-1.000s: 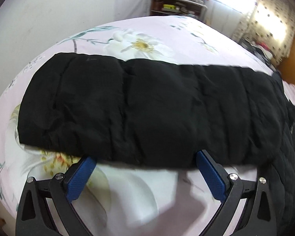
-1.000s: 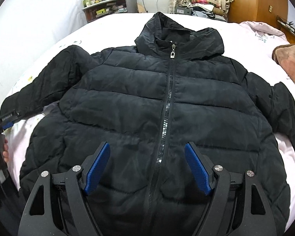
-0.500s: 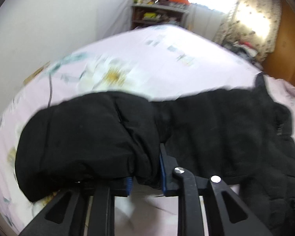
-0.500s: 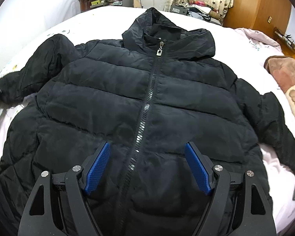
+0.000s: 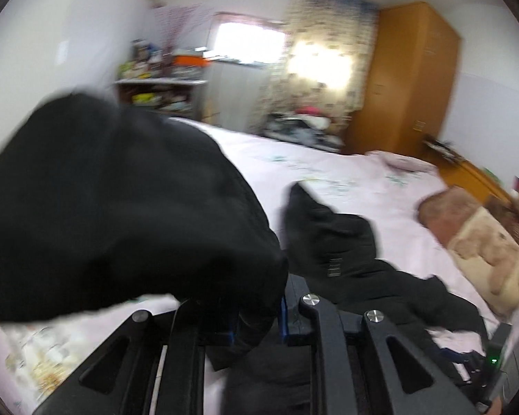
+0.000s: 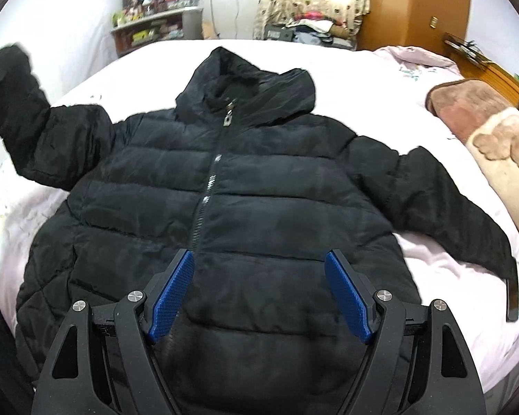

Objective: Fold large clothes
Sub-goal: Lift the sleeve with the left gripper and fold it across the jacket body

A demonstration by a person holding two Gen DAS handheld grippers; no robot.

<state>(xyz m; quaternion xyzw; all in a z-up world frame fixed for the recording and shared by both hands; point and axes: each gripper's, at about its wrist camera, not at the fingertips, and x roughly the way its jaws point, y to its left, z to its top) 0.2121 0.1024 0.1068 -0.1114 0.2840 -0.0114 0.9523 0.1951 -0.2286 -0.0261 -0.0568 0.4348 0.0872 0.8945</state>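
A black puffer jacket lies front up and zipped on the bed, hood far from me. My left gripper is still closing its jaws, and its blue pads pinch the jacket's left sleeve, which bulges raised in front of the camera. In the right wrist view that sleeve stands lifted at the far left. My right gripper hovers open over the jacket's lower front by the zipper, holding nothing. The other sleeve lies stretched out flat to the right.
A brown and cream plush blanket lies at the bed's right edge. Beyond the bed stand a cluttered shelf, a curtained window and a wooden wardrobe. Pink floral sheet shows around the jacket.
The left gripper went from wide open at the flat sleeve to shut on it and raised it off the bed. The right gripper stayed open and shifted slightly over the jacket.
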